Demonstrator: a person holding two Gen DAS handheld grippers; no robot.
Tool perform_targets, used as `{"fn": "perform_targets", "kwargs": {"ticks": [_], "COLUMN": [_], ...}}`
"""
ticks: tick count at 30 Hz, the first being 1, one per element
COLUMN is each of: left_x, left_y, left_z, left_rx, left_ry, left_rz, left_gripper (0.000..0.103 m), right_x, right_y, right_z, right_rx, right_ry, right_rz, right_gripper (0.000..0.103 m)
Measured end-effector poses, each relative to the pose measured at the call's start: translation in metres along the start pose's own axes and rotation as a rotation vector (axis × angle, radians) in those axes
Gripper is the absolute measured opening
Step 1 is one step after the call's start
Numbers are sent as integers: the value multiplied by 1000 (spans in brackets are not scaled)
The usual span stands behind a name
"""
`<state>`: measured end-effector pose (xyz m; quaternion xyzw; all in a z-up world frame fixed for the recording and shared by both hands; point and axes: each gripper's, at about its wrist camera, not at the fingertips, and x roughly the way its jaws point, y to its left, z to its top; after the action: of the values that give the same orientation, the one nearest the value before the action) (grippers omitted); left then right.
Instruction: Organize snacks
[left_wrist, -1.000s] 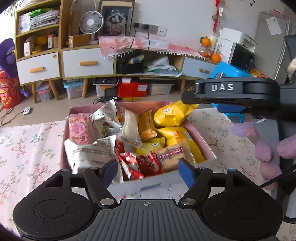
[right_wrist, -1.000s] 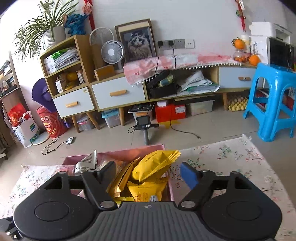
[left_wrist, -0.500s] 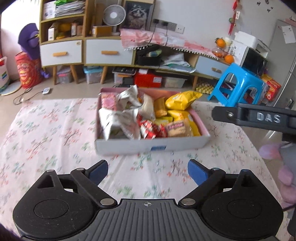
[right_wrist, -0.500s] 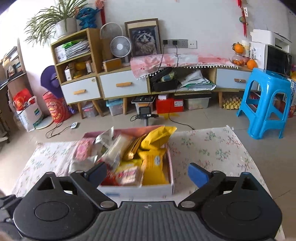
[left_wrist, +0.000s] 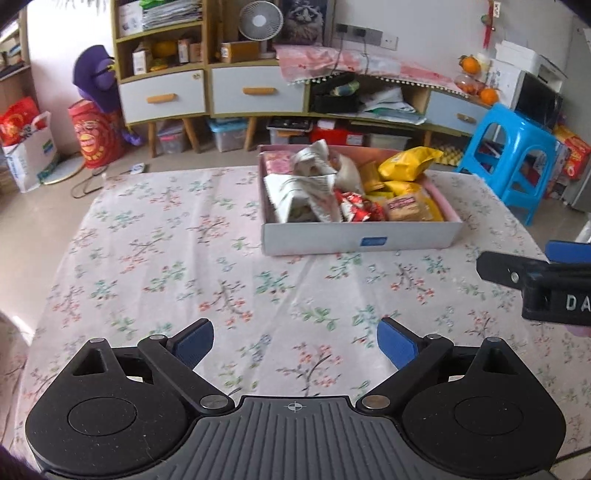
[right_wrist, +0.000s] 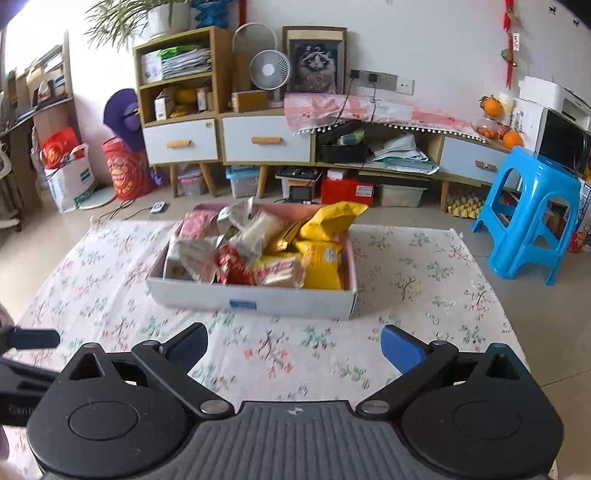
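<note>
Snacks (right_wrist: 258, 251) packed in shallow cardboard box (right_wrist: 255, 301) on floral tabletop (right_wrist: 406, 280), toward far side. Yellow bags (right_wrist: 332, 221) at box's right, silver-white packets (left_wrist: 303, 192) at left, red wrappers (right_wrist: 231, 264) near front wall. Left claw (left_wrist: 295, 341) spread wide, empty, above bare cloth, well short of box. Right claw (right_wrist: 293, 345) likewise wide apart, empty, facing box front. Blue stool (right_wrist: 532, 210) on floor beyond tabletop's right.
</note>
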<state>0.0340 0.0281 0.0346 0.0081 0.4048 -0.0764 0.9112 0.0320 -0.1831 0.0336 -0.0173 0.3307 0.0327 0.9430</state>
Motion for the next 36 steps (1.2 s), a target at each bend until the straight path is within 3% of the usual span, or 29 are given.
{"fn": "perform_targets", "kwargs": {"ticks": [19,36], "left_x": [-28,-25], "left_y": [12,14], "left_z": [-26,-26], "left_rx": [-67,-114], "left_ry": [14,54], "left_rz": [109,118], "left_gripper": [100,100], "right_x": [-21,-13], "right_y": [32,33], "right_z": [-27,-29], "right_rx": [-21,-4], "right_ry": [94,139], "right_rz": [46,28], "right_gripper": [94,94]}}
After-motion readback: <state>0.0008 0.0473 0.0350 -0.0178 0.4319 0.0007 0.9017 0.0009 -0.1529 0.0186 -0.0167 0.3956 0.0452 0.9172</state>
